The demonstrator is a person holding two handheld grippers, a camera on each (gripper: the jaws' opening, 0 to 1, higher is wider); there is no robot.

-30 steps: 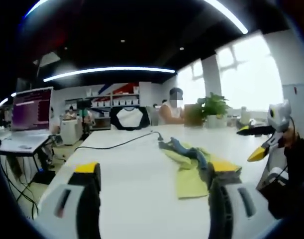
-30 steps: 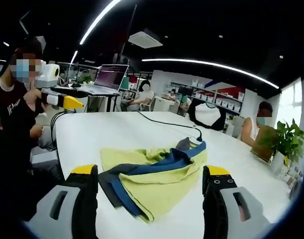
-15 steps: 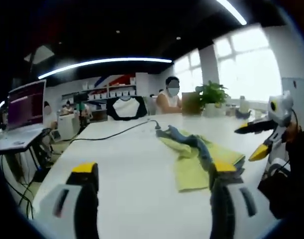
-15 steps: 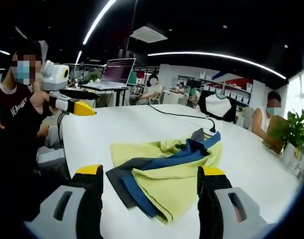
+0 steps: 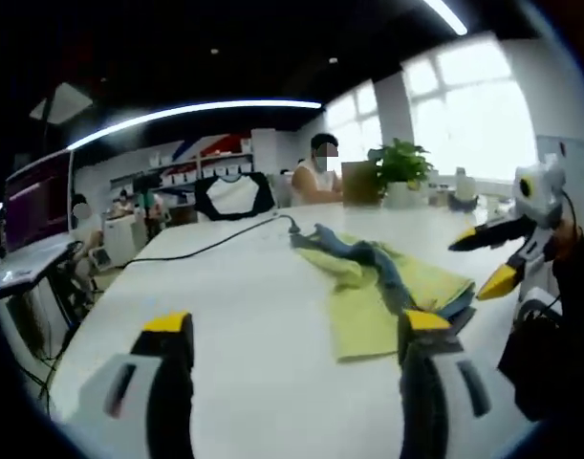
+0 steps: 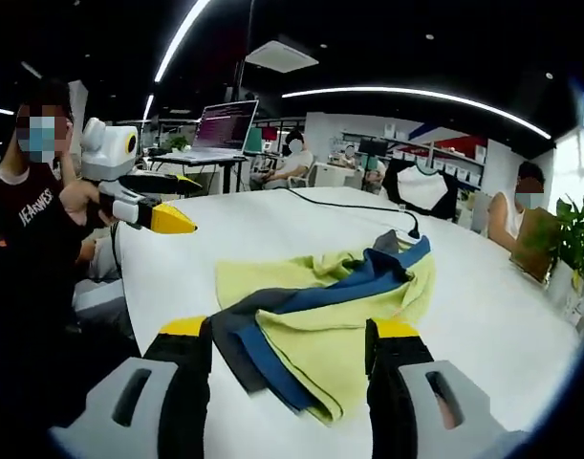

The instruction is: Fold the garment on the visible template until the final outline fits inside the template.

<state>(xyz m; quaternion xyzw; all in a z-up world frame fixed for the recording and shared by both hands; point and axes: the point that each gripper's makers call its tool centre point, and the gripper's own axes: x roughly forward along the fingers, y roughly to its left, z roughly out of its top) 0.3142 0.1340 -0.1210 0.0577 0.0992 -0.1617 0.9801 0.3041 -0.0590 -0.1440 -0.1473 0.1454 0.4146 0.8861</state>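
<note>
Closing in: I've brought both cameras nearer the shirt [image 6: 320,306] over the last second; nothing is gripped, so folding hasn't begun.
Tabletop: white table [image 5: 244,316], the shirt crumpled near its right edge as I sit; I can't make out a template.
Room: open office, laptop [image 6: 220,129], plant [image 5: 403,167].
Right gripper [image 6: 292,335]: jaws apart, straddling the shirt's near corner.
Left gripper [image 5: 298,330]: jaws apart, empty.
</note>
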